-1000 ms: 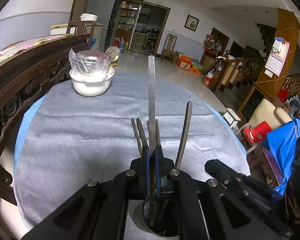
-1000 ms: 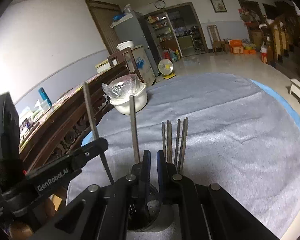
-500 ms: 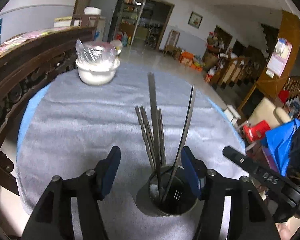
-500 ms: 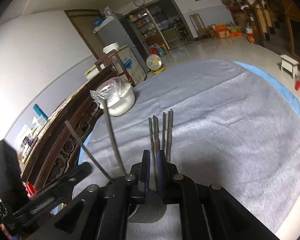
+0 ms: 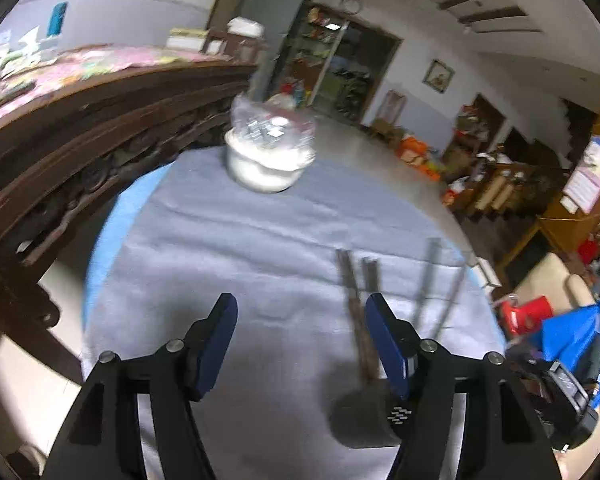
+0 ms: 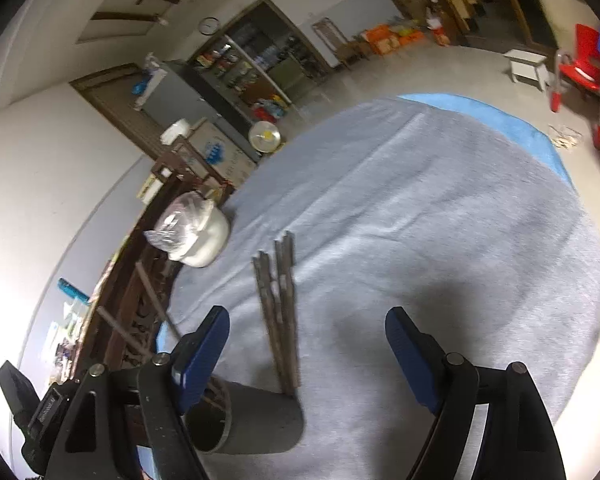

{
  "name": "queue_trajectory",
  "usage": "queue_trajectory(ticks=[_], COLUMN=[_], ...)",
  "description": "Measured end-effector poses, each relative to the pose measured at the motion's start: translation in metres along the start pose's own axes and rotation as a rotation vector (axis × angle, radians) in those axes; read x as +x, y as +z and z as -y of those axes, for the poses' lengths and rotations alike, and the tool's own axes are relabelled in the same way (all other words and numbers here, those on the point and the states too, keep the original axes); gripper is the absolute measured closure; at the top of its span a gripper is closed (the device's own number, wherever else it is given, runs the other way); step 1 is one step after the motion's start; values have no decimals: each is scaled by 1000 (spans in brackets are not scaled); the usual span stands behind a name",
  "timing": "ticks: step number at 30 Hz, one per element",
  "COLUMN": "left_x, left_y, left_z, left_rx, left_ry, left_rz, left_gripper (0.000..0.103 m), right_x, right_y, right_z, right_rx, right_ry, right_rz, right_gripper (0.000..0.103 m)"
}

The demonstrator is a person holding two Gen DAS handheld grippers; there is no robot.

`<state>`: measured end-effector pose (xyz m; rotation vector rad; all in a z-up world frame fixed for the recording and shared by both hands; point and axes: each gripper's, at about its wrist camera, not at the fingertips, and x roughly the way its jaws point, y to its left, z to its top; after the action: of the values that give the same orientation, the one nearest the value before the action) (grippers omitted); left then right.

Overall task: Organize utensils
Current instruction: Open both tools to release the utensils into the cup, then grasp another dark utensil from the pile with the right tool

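Both grippers have just been opening: left gripper and right gripper jaws apart, nothing btwn. Utensils stand in holder on cloth. Drop-off looks done.

Motion blur smears the utensils in the left wrist view. A finger covers the right side of the holder. In the right wrist view, the holder's mouth is partly hidden.
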<state>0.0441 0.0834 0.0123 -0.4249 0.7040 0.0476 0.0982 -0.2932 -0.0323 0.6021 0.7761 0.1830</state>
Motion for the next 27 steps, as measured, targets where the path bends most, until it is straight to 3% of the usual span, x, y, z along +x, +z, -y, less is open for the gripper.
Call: queue_trajectory(ticks=[9,16,27], left_x=[67,104,130], left_y=[-15,-24,-25], left_z=[-40,-44,-33], left_rx=[14,69,146], left_ry=[187,233,262], left_rz=[-218,-339,-406], left_gripper=[35,35,35], right_x=[22,54,105], right_y=[3,12,24], right_z=[18,28,9], right_rx=[-58,-59,-181], right_ry=[-99,-105,-135], right_rz=[-110,-242,-346], right_gripper=[19,19,21])
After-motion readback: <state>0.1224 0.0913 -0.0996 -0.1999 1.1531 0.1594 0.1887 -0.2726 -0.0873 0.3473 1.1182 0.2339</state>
